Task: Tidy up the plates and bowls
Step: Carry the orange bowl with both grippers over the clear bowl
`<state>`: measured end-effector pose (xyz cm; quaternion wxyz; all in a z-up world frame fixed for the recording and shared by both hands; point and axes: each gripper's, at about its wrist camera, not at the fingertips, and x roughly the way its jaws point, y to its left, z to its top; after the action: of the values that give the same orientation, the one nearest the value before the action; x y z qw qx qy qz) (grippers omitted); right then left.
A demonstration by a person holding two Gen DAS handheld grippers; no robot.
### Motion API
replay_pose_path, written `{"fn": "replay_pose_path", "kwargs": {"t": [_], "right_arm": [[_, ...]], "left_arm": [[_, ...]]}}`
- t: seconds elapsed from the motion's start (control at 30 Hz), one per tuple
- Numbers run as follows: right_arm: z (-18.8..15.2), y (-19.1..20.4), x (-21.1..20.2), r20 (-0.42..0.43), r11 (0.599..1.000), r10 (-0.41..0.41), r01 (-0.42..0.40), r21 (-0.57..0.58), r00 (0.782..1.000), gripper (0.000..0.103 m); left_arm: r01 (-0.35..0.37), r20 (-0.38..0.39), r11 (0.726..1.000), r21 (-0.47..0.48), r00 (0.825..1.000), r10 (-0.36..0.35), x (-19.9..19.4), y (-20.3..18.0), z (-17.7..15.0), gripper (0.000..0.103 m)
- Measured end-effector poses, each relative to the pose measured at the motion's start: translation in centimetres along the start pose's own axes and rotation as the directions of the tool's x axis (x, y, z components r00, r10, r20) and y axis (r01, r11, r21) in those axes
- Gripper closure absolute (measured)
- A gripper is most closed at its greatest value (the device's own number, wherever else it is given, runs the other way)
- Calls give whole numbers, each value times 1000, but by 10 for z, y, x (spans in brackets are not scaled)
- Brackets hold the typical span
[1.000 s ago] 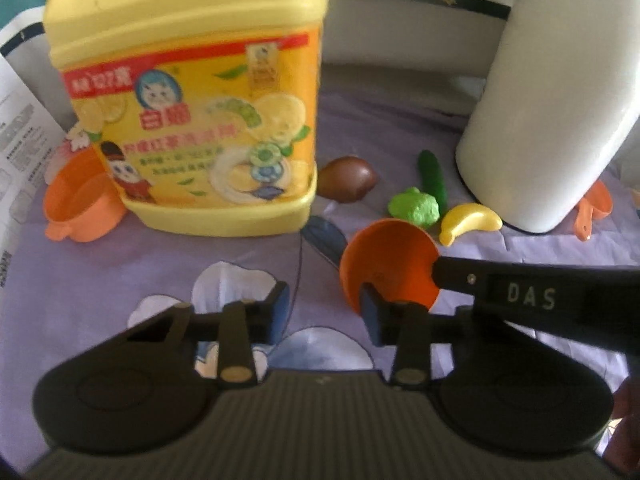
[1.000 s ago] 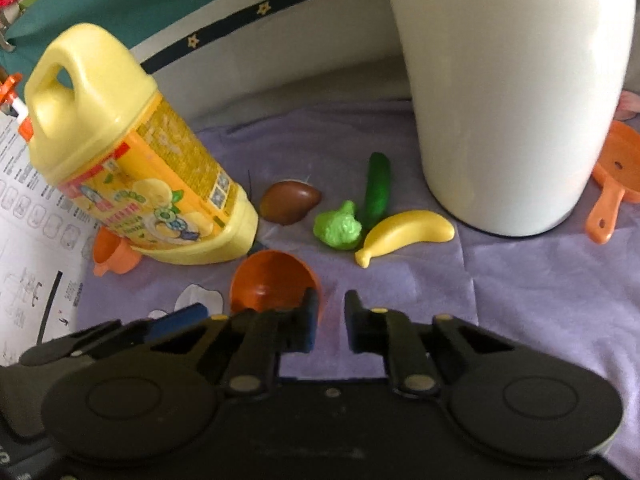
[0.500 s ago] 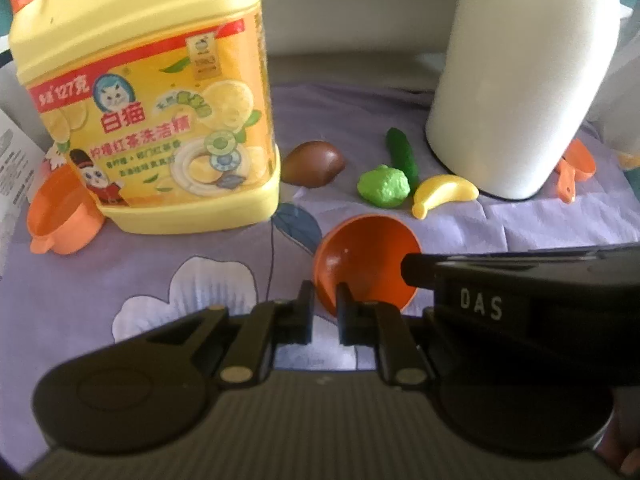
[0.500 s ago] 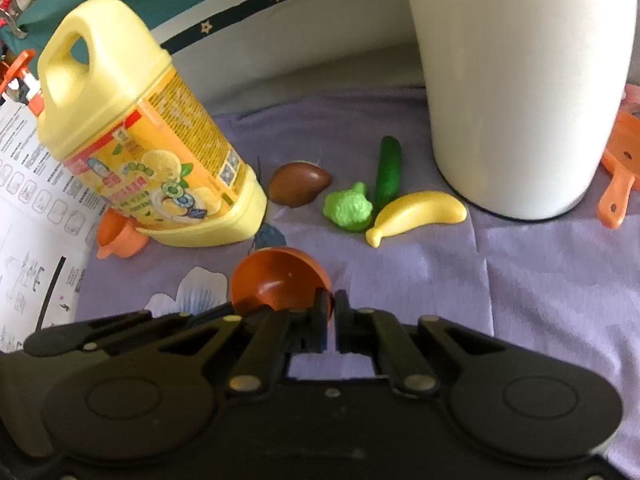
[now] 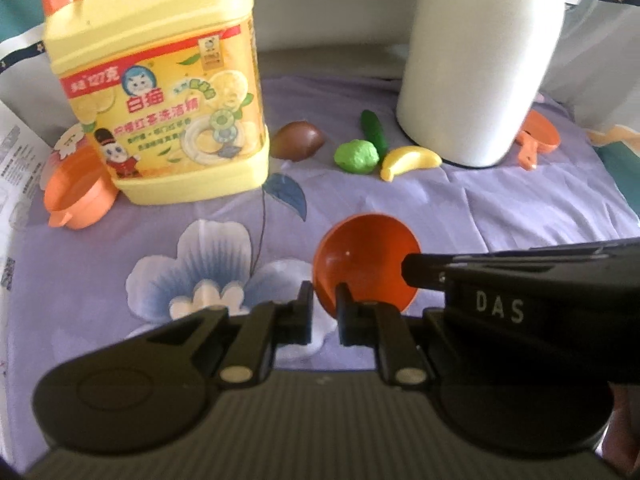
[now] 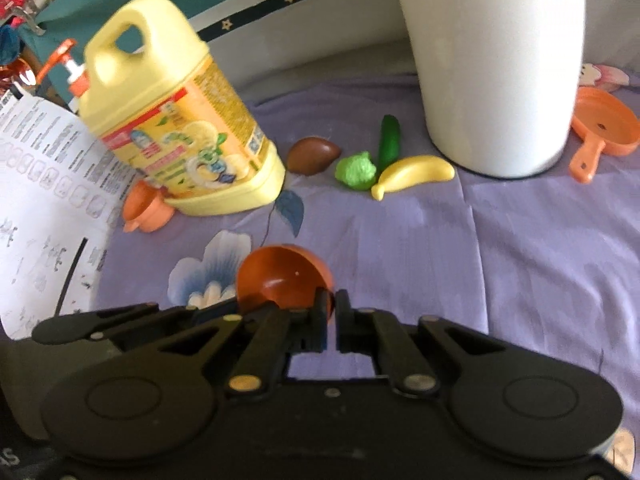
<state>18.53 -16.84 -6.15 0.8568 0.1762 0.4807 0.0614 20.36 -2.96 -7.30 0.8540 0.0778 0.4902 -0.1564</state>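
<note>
Purple flowered cloth [image 5: 500, 208] covers the surface beneath both tools. Far ahead and to the right of the left hand-held gripper [image 5: 323, 312] stands a tall white container [image 5: 476, 60]; ahead to its left stands a yellow detergent jug [image 5: 160, 92]. An orange pot [image 5: 78, 194] touches the jug's left base. Right of the container lies an orange pan [image 6: 604, 128]. Between jug and container lie a yellow banana [image 5: 410, 160], a green cucumber [image 5: 374, 128], a brown toy fruit [image 5: 298, 140] and a green toy vegetable [image 5: 356, 156]. An orange bowl [image 5: 364, 264], tipped on edge, sits right at both tools: the left hand-held gripper's narrowly parted jaws pinch its near rim, and the right hand-held gripper [image 6: 331, 322], almost closed, clamps its opposite rim.
</note>
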Motion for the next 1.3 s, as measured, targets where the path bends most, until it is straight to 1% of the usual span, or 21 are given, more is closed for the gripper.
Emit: {"fn": "replay_pose_path", "kwargs": {"t": [0.27, 0.7, 1.03, 1.2, 1.3], "right_arm": [[-35, 5, -51, 11, 1000, 20, -20, 10, 1000, 99], [-114, 2, -133, 0, 998, 16, -16, 54, 1000, 99], [-168, -10, -172, -22, 997, 11, -9, 72, 1000, 98], [-186, -20, -181, -37, 996, 10, -7, 90, 999, 98], [-190, -25, -180, -45, 995, 12, -7, 102, 999, 98]], "left_arm": [[27, 2, 1000, 13, 1000, -27, -48, -12, -30, 92], [104, -18, 994, 43, 994, -104, -118, -38, -95, 92], [151, -78, 983, 104, 987, -144, -144, -64, -140, 90], [163, -109, 979, 124, 983, -150, -144, -76, -152, 90], [165, -125, 977, 133, 981, -149, -142, -81, -155, 90]]}}
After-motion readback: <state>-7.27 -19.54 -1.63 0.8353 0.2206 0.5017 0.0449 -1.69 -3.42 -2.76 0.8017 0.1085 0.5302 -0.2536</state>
